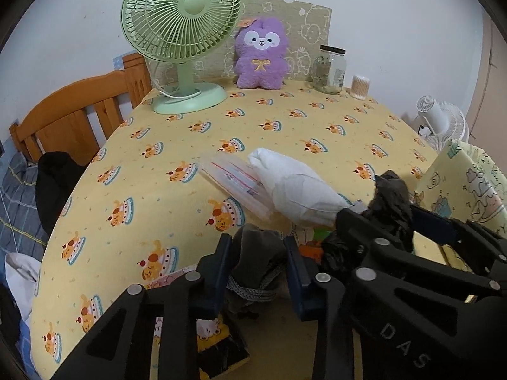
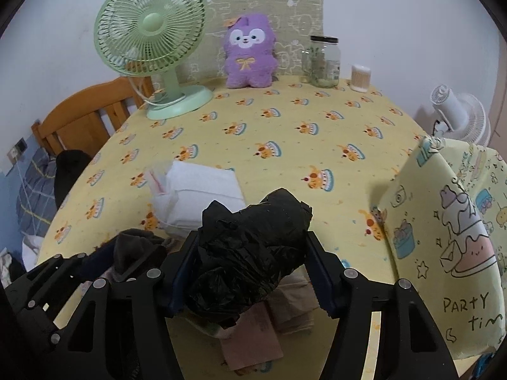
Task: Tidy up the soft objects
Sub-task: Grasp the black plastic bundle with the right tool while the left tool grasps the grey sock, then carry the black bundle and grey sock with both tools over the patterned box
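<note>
My left gripper [image 1: 258, 253] is shut on a dark grey sock [image 1: 256, 253] with a ribbed cuff, held low over the near table edge. My right gripper [image 2: 250, 253] is shut on a crumpled black plastic bag [image 2: 250, 253]; it also shows in the left wrist view [image 1: 391, 202], just right of the left gripper. A white folded tissue pack [image 2: 196, 186] lies on a clear zip bag [image 1: 228, 177] on the yellow tablecloth just beyond both grippers. A purple plush toy [image 1: 261, 53] sits upright at the back.
A green desk fan [image 1: 180, 31] stands back left, a glass jar [image 1: 329, 69] and a cotton swab tub [image 1: 359, 87] back right. A yellow patterned box [image 2: 443, 240] stands at the right. Folded cloths [image 2: 285, 310] lie below the right gripper. A wooden bed headboard [image 1: 73, 120] is left.
</note>
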`<control>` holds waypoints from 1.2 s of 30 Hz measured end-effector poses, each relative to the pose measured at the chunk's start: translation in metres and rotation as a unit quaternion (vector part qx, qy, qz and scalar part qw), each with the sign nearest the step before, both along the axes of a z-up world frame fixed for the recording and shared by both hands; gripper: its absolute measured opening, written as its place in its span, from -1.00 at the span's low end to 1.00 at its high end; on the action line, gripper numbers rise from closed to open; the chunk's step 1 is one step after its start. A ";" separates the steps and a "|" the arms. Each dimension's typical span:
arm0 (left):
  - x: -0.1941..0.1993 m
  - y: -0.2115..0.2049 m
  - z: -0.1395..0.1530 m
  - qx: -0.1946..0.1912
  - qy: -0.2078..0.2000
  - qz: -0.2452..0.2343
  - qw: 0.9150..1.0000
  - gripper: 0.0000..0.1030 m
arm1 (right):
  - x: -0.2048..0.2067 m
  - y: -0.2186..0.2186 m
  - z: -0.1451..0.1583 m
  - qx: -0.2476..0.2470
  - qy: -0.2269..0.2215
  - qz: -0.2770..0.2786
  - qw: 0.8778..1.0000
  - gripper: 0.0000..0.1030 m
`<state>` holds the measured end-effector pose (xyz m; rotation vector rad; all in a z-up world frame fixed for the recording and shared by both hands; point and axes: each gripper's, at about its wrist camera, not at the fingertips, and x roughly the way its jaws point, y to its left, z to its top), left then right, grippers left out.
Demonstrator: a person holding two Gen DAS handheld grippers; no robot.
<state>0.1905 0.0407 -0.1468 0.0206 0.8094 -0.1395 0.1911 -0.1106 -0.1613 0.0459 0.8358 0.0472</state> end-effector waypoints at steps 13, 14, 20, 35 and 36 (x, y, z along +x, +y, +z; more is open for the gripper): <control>-0.033 -0.016 0.047 0.009 -0.061 -0.007 0.998 -0.49 | -0.026 -0.002 0.043 0.010 -0.050 0.009 0.999 0.30; -0.035 -0.017 0.052 0.009 -0.066 -0.007 0.998 -0.49 | -0.029 -0.003 0.048 0.011 -0.055 0.009 0.998 0.30; -0.048 -0.022 0.074 0.007 -0.088 -0.004 0.996 -0.49 | -0.043 -0.009 0.071 0.011 -0.076 0.010 0.997 0.30; -0.072 -0.041 0.115 0.004 -0.137 -0.007 0.991 -0.49 | -0.073 -0.026 0.122 0.004 -0.130 0.016 0.991 0.30; -0.073 -0.042 0.116 0.003 -0.137 -0.008 0.990 -0.49 | -0.074 -0.027 0.124 0.002 -0.132 0.017 0.991 0.30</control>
